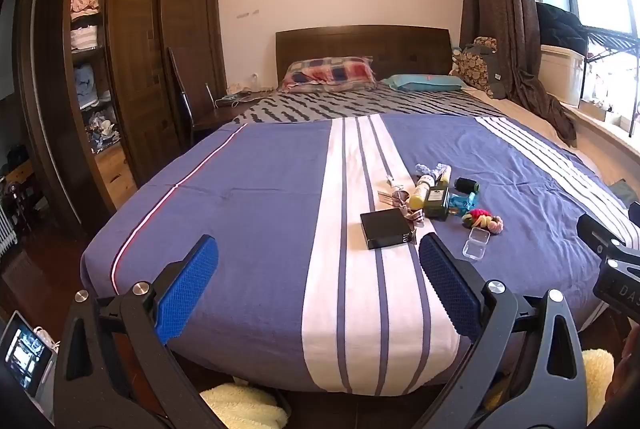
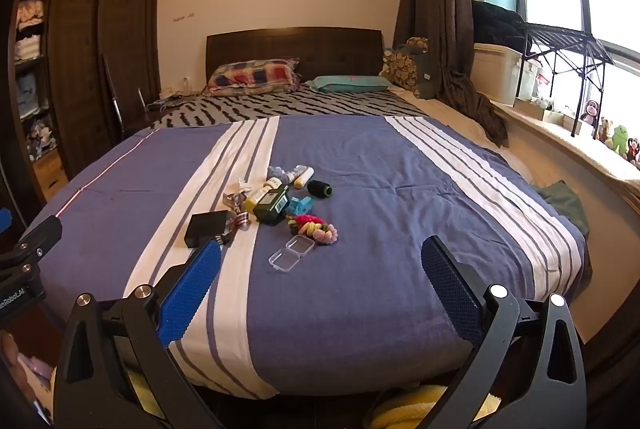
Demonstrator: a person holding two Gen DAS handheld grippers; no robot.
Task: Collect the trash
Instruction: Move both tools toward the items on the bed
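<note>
left gripper (image 1: 318,269): jaws spread, empty | right gripper (image 2: 320,273): likewise | clutter pile (image 2: 276,205) on bed (image 2: 400,189), ahead of both | clear plastic case (image 2: 291,253) nearest: probably light, brittle, slippery (pinch across edges)

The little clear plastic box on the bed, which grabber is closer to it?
Probably the right. The clear plastic box lies ahead between the right gripper's open fingers, toward the left one. For the left gripper, the box sits beyond its right finger, off to the side.
</note>
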